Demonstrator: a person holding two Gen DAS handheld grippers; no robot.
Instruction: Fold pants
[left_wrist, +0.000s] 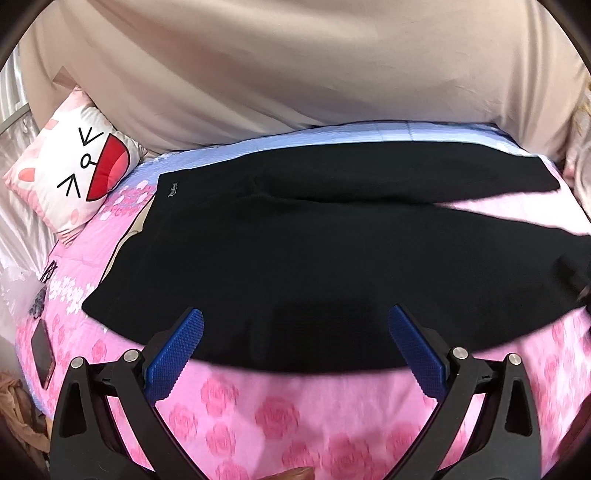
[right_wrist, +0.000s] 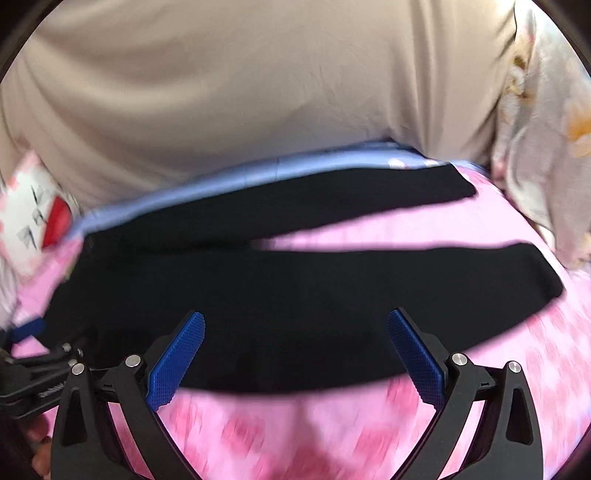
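Observation:
Black pants (left_wrist: 295, 251) lie flat across a pink rose-print bedspread (left_wrist: 280, 413), waistband to the left with a small logo, the two legs spreading apart toward the right. My left gripper (left_wrist: 295, 325) hovers open over the near edge of the pants, its blue pads (left_wrist: 177, 350) wide apart with nothing between them. In the right wrist view the same pants (right_wrist: 295, 295) show both legs with a pink gap between. My right gripper (right_wrist: 295, 328) is open too, above the near leg's edge. The left gripper (right_wrist: 33, 369) shows at the lower left there.
A cartoon-face cushion (left_wrist: 74, 173) leans at the bed's back left. A beige padded headboard or wall (left_wrist: 295, 74) rises behind the bed. A dark phone (left_wrist: 42, 354) lies near the bed's left edge. Floral fabric (right_wrist: 546, 147) hangs at the right. A blue strip of sheet (left_wrist: 369, 133) borders the far side.

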